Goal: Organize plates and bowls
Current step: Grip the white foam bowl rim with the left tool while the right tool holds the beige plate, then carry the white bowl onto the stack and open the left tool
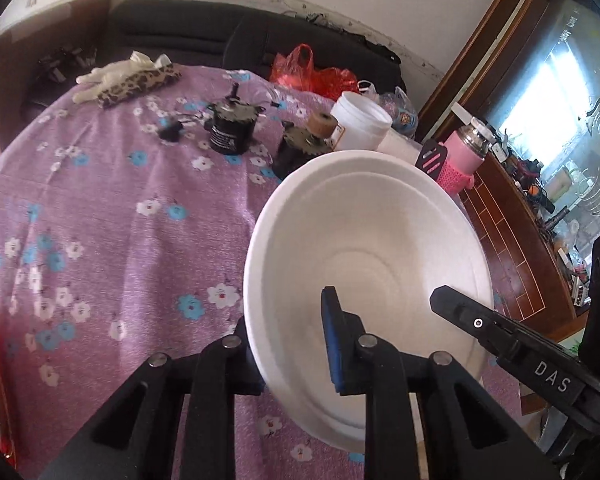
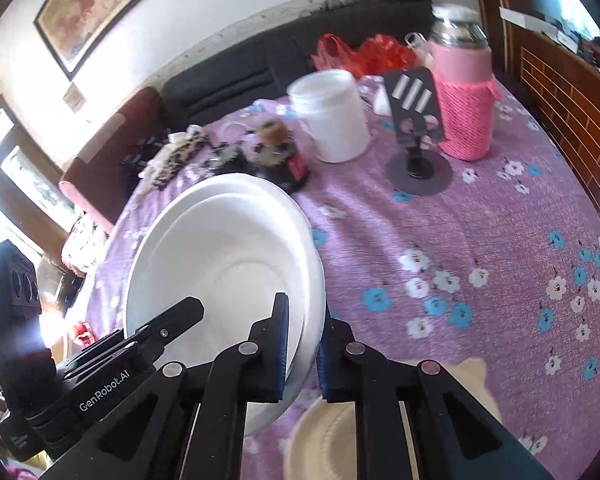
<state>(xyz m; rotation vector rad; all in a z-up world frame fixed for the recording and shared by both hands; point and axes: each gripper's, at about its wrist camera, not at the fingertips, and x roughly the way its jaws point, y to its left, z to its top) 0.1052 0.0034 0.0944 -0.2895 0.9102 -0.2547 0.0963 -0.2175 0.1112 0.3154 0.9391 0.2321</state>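
A white foam bowl with a second white bowl nested inside is held tilted above the purple flowered tablecloth. My left gripper is shut on its near left rim, one pad inside, one under. My right gripper is shut on the opposite rim of the same bowls. The right gripper's finger shows in the left wrist view. A cream plate lies on the cloth below the right gripper, partly hidden.
A white plastic tub, a pink-sleeved thermos, a black phone stand, black motor-like parts, a leopard cloth with gloves and red bags stand at the far table side. A wooden cabinet is right.
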